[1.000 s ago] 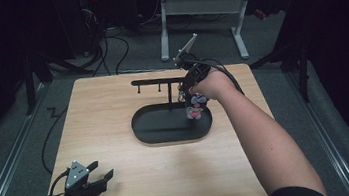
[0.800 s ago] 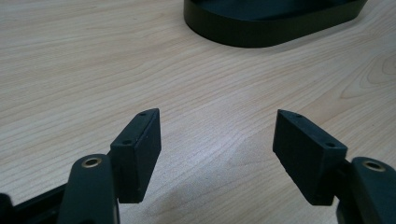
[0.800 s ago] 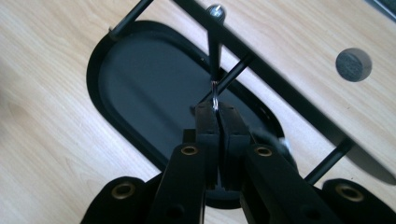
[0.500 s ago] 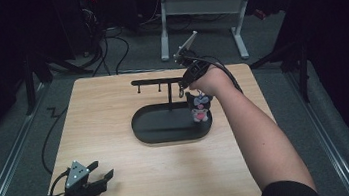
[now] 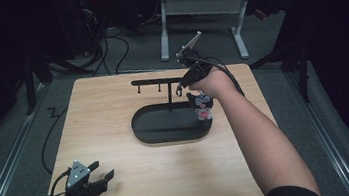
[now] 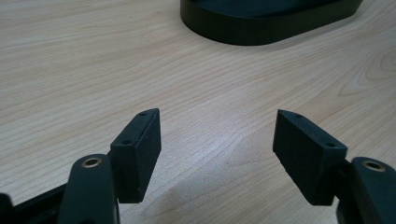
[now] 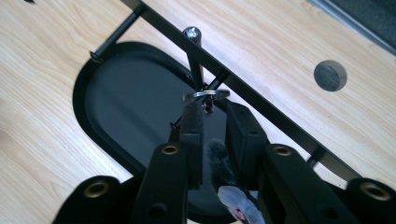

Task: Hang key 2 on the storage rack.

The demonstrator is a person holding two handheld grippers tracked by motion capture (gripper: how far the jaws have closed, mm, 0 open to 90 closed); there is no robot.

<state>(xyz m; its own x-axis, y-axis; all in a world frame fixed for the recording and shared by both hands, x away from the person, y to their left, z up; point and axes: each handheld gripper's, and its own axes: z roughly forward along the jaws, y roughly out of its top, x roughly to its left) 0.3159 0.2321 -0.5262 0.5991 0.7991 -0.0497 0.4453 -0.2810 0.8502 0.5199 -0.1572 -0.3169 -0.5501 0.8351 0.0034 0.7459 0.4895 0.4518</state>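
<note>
Right gripper (image 5: 181, 89) sitting against the stand's crossbar (image 5: 153, 82), jaws just easing apart around the keyring (image 7: 206, 94); plush charm (image 5: 203, 108) dangling over the black base (image 5: 166, 129). Left gripper (image 5: 102, 171) gaping, empty, near the table's (image 5: 113, 105) front-left edge.

In the right gripper view, the plush charm (image 7: 233, 198) is cut off by the lower edge and partly hidden behind the right hand-held gripper (image 7: 215, 122); whether its pads touch the key ring (image 7: 205, 94) cannot be told. The dark tray (image 6: 266, 21) is cropped at the upper edge of the left gripper view. In the high view the charm's face is too small to read.
</note>
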